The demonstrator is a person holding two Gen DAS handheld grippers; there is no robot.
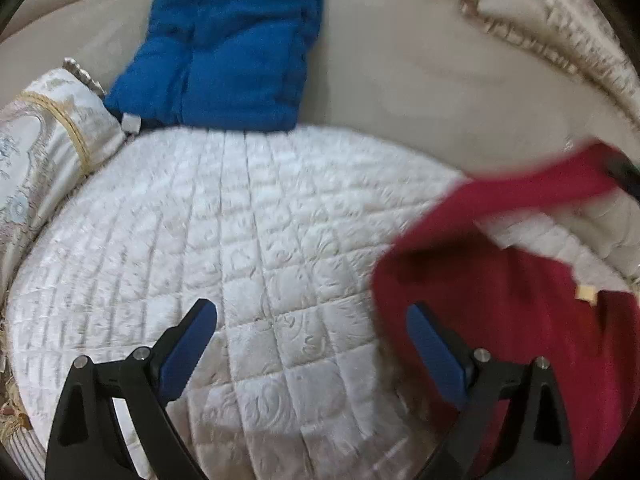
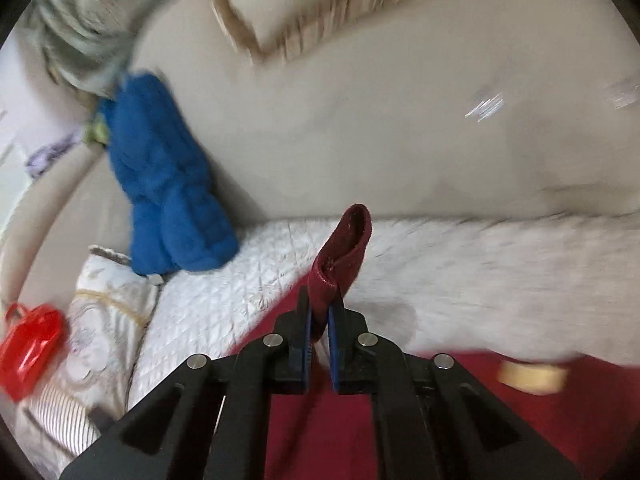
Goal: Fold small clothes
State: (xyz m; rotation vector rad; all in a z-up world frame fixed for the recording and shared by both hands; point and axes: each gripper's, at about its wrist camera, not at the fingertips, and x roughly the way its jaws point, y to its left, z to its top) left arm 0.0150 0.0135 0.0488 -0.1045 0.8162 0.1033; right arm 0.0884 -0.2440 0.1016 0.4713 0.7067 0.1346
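A dark red garment [image 1: 520, 312] lies on the white quilted cushion [image 1: 248, 232] at the right of the left wrist view. My left gripper [image 1: 312, 316] is open and empty above the cushion, its right finger at the garment's left edge. My right gripper [image 2: 320, 312] is shut on a strip of the red garment [image 2: 344, 248], which sticks up from between the fingers. That strip also shows stretched up to the right in the left wrist view [image 1: 540, 188], where the right gripper's dark tip [image 1: 624, 172] shows. A tan label [image 2: 532, 376] sits on the garment.
A blue padded garment [image 1: 228, 40] lies against the beige sofa back [image 1: 420, 60]. A patterned pillow [image 1: 44, 152] lies at the left. A fringed cushion [image 1: 552, 12] is at the back right. A red shiny bag [image 2: 28, 344] is at the far left.
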